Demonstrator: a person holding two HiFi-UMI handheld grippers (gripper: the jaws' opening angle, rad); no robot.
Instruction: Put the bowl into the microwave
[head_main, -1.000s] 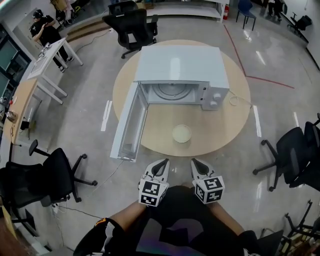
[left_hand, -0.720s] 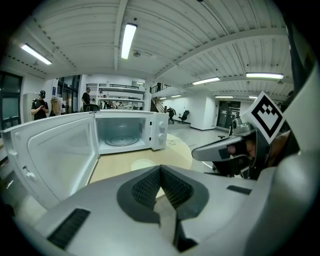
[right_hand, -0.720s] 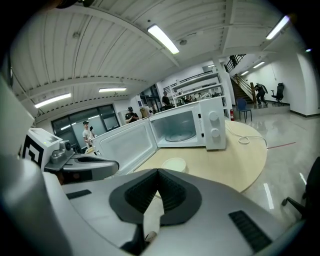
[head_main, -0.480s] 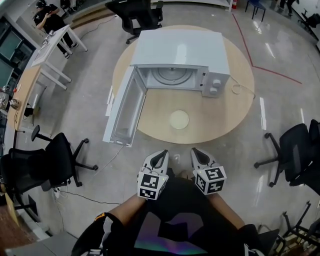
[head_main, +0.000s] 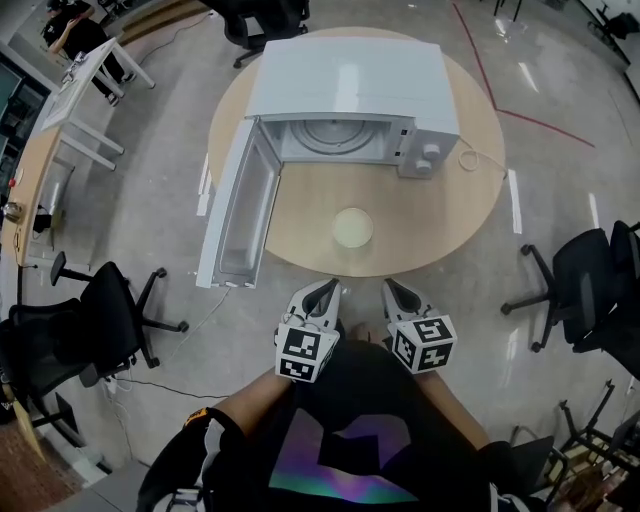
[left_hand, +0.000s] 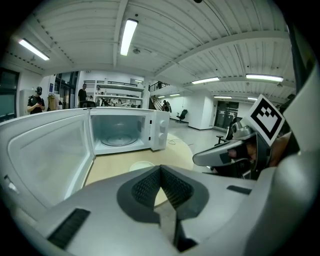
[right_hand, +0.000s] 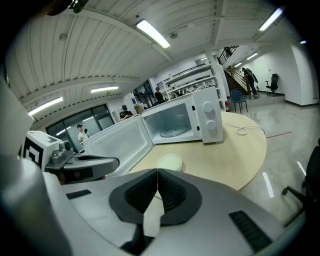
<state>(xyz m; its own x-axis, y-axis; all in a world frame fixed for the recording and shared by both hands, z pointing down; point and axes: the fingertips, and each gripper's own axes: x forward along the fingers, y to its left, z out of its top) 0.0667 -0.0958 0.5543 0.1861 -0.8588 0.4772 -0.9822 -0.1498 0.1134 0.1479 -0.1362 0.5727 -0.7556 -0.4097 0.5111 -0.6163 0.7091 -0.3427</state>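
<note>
Closing in on the table, is that the only change over the last second?

Pretty much. The table (head_main: 455, 225) and microwave (head_main: 350, 85) show a little larger in the head view than 1 second ago, so I judge the person has come nearer. The bowl (head_main: 352, 227) has not shifted on the wood. Neither pair of tongs has reached out.

And the tongs themselves?

The left gripper (head_main: 323, 289) and right gripper (head_main: 394, 289) are held side by side close to the body, just short of the table's near edge. Each one's own view shows the 2 jaws clenched tip to tip with nothing between them.

So what does that mean for the task?

It is only an approach so far, and the pick-up has not begun. One pair will have to part its jaws before it can take the rim.

Where is the bowl from there?

It is ahead of both tongs, roughly between their 2 lines and apart from each. The microwave's open cavity lies beyond it. The door (head_main: 235, 215) hangs wide ahead of the left pair.

How does it look?

It is round, shallow and pale cream, upright and seemingly empty. It stands alone on bare wood.
</note>
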